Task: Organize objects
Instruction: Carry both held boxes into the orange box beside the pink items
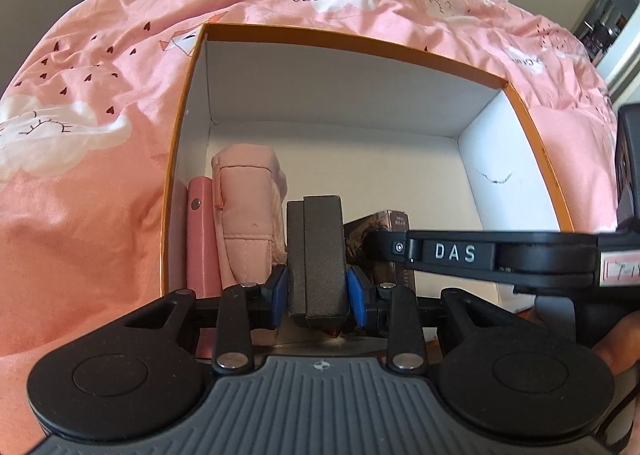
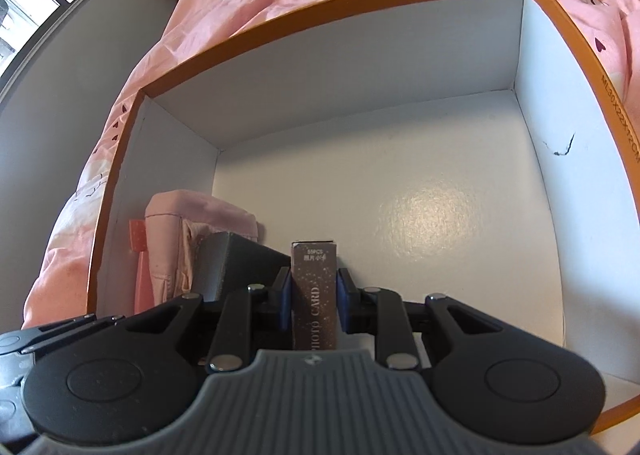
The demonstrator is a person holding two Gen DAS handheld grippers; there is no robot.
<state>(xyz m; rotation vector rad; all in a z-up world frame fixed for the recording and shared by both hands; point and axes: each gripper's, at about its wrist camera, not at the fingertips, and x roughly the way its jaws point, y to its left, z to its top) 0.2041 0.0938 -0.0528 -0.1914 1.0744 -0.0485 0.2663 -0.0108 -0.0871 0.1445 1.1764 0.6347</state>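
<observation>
Closest to the left wrist camera, the left gripper [image 1: 317,293] has its blue pads pressed against both sides of a dark grey box [image 1: 316,255], which stands upright on its end. No earlier picture is at hand, so I speak only of the grip as it stands: clenched on that box. It sits inside a large open carton [image 1: 352,39] with an orange rim and white walls, near the carton's left side. To the left of the grey box, touching or just beside it, stands a pink fabric pouch [image 1: 248,211], and further left a slim pink case [image 1: 202,239] leans against the carton's left wall.

On the right, the right gripper [image 2: 313,301] clasps a narrow brown box printed "PHOTO CARD" [image 2: 313,295], held upright between its blue pads with its far end over the carton's white floor [image 2: 420,215]. This card box is just right of the grey box, which shows in the right wrist view as a dark slab between the pouch and the card box. From the left wrist view, the right gripper's black arm, marked "DAS", crosses in from the right.

Far and right parts of the carton floor show only a small dark scuff on the right wall. Around the carton lies a pink bedspread [image 1: 100,75] with white clouds.
</observation>
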